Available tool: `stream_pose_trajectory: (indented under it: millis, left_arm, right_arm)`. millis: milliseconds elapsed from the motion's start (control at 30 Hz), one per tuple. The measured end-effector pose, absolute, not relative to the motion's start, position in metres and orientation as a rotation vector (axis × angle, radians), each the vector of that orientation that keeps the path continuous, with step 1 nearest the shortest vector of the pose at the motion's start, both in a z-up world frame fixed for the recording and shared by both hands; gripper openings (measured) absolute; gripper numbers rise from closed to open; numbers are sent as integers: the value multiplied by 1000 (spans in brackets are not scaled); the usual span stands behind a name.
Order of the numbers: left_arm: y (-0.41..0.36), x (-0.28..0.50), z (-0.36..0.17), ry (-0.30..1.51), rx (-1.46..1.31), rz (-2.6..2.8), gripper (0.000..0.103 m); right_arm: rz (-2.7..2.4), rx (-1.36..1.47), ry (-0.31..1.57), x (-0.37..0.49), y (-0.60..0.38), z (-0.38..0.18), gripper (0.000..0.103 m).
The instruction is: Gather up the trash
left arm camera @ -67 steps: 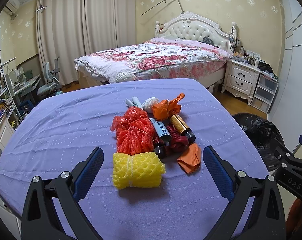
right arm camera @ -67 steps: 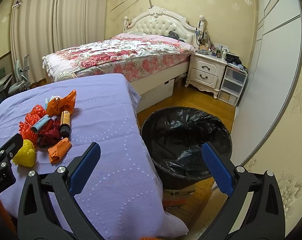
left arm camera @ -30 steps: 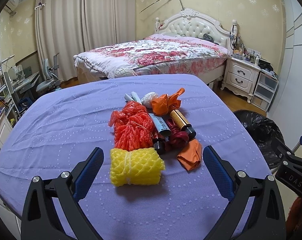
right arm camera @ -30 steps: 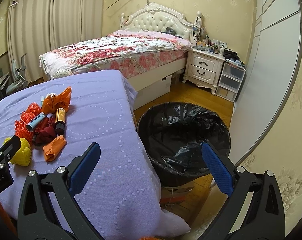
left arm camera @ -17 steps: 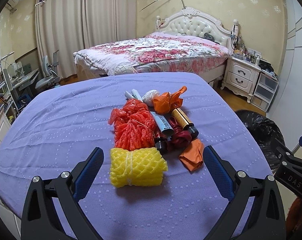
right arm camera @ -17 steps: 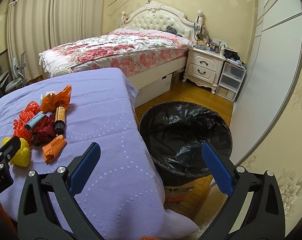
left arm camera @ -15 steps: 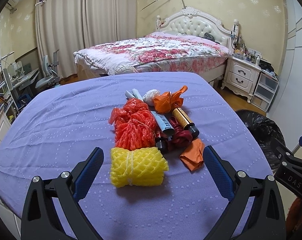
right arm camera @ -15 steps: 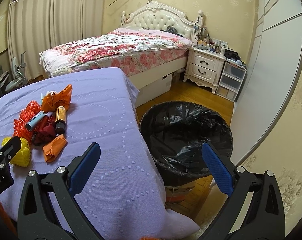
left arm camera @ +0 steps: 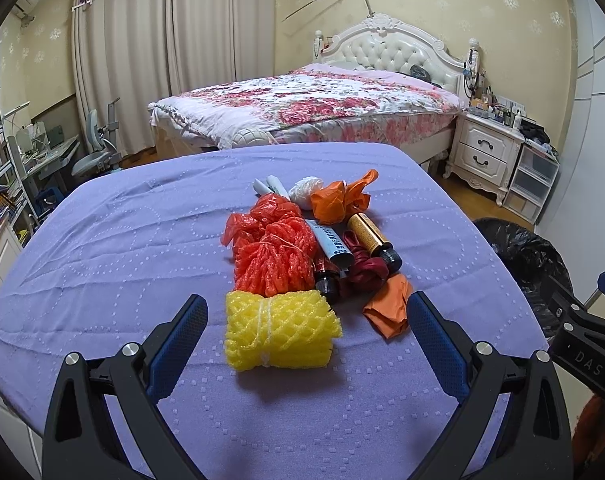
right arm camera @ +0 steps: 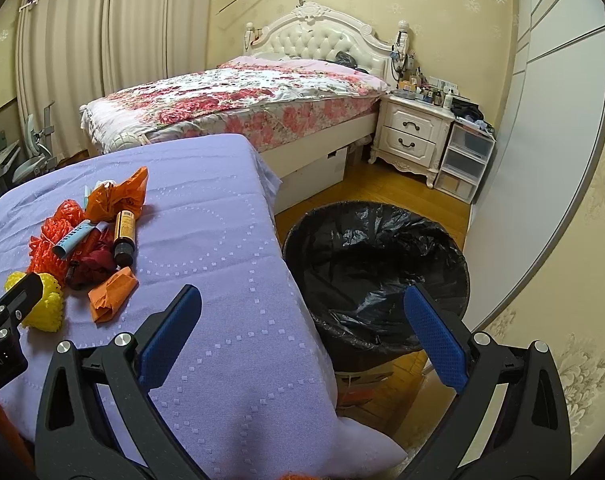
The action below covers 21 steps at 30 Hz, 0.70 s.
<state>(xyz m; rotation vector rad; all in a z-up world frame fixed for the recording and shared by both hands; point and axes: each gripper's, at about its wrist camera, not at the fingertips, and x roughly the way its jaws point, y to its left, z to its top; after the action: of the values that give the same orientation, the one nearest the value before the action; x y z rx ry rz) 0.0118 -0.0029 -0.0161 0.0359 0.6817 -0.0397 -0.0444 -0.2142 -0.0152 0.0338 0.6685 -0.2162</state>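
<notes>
A pile of trash lies on the purple-clothed table [left arm camera: 122, 248]: a yellow foam net [left arm camera: 280, 330] nearest me, a red foam net [left arm camera: 274, 256], an orange bag [left arm camera: 340, 200], a crumpled orange wrapper [left arm camera: 388, 308], a brown bottle [left arm camera: 372, 238], a blue tube [left arm camera: 330, 242] and a white wad [left arm camera: 306, 192]. My left gripper [left arm camera: 306, 318] is open, its jaws either side of the yellow net, just short of it. My right gripper [right arm camera: 302, 316] is open and empty over the table's right edge. A bin with a black liner [right arm camera: 376, 276] stands on the floor to the right.
A bed [left arm camera: 310, 116] with a floral quilt stands behind the table. A white nightstand [right arm camera: 414, 136] and plastic drawers [right arm camera: 464, 160] are at the back right. A desk, chair and shelves [left arm camera: 42, 152] line the left wall. A white wardrobe door [right arm camera: 550, 120] is at the right.
My left gripper has moved slightly forward toward the yellow net. My right gripper has drifted a little; the bin sits slightly lower in its view. Both stay open.
</notes>
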Motion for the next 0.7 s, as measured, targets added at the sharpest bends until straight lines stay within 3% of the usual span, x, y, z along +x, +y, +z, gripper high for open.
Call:
stream_pose_trajectory:
  millis: [700]
  left_arm:
    - [16, 19, -39, 764, 37, -35, 96]
  right_arm:
    - [-169, 58, 714, -39, -205, -30, 99]
